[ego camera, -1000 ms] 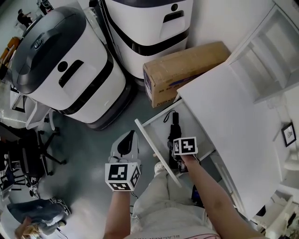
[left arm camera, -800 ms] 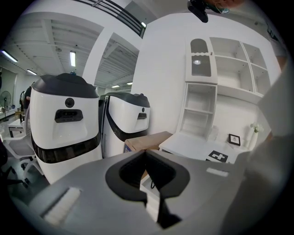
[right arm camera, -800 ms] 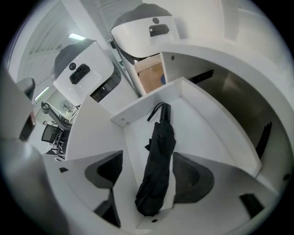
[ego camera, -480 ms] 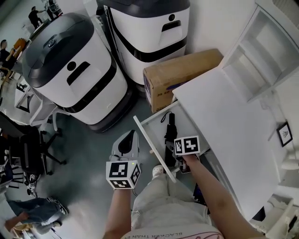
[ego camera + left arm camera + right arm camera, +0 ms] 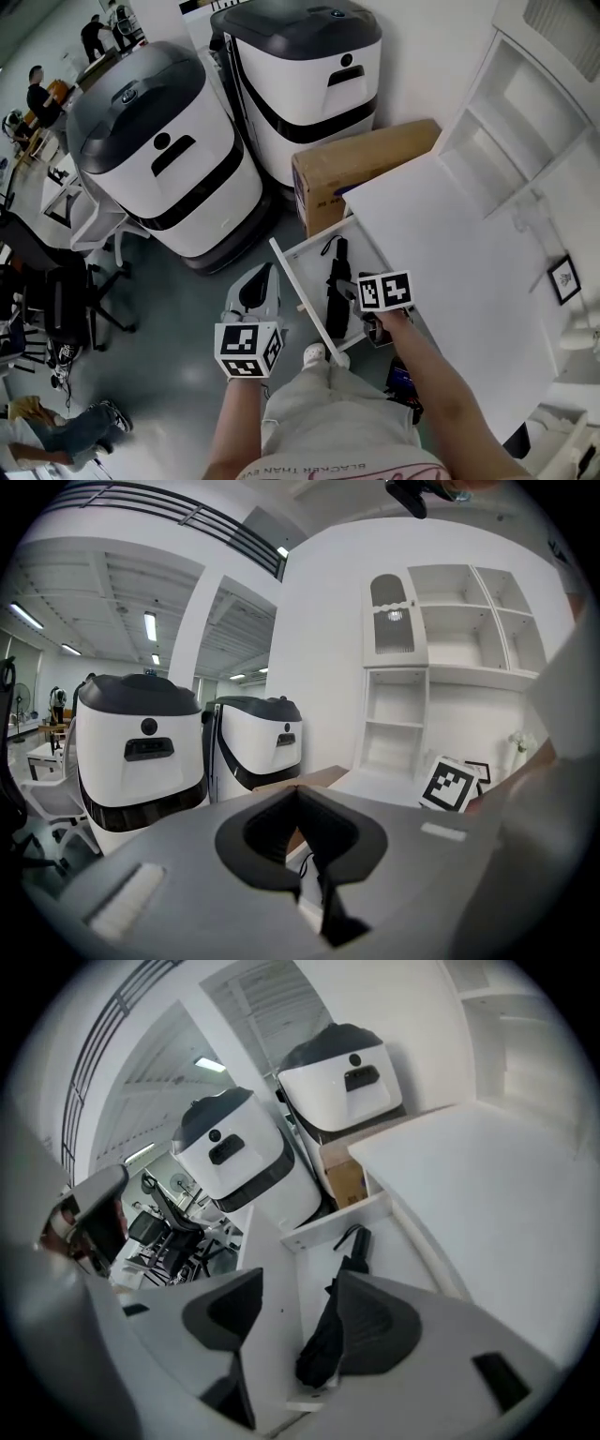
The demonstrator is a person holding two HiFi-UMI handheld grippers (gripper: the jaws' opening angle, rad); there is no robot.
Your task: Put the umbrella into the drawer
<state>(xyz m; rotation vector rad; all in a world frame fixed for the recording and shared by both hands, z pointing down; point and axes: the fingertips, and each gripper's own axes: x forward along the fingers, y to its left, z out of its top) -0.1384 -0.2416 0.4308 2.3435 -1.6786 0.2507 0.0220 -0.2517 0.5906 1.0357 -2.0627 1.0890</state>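
Although I searched for readable writing, I found little: the cardboard box [image 5: 361, 164] carries blue print on its side that is too small to read, and the lettering on the shirt [image 5: 328, 466] is cut by the bottom edge of the head view. Both marker cubes show only black-and-white squares.

From the head view, the right gripper [image 5: 361, 295] sits mostly under its own cube, so I read its jaws from the right gripper view. There the right gripper [image 5: 298, 1288] has its jaws apart, having just closed a little, and they hold nothing. The left gripper [image 5: 296, 791] has its jaws together and empty.

Below the right jaws the umbrella [image 5: 330, 1335] lies lengthways on the floor of the open white drawer [image 5: 309, 1269], with one jaw covering part of its near end. It is black, folded and wrinkled, with a thin strap loop at the far end.
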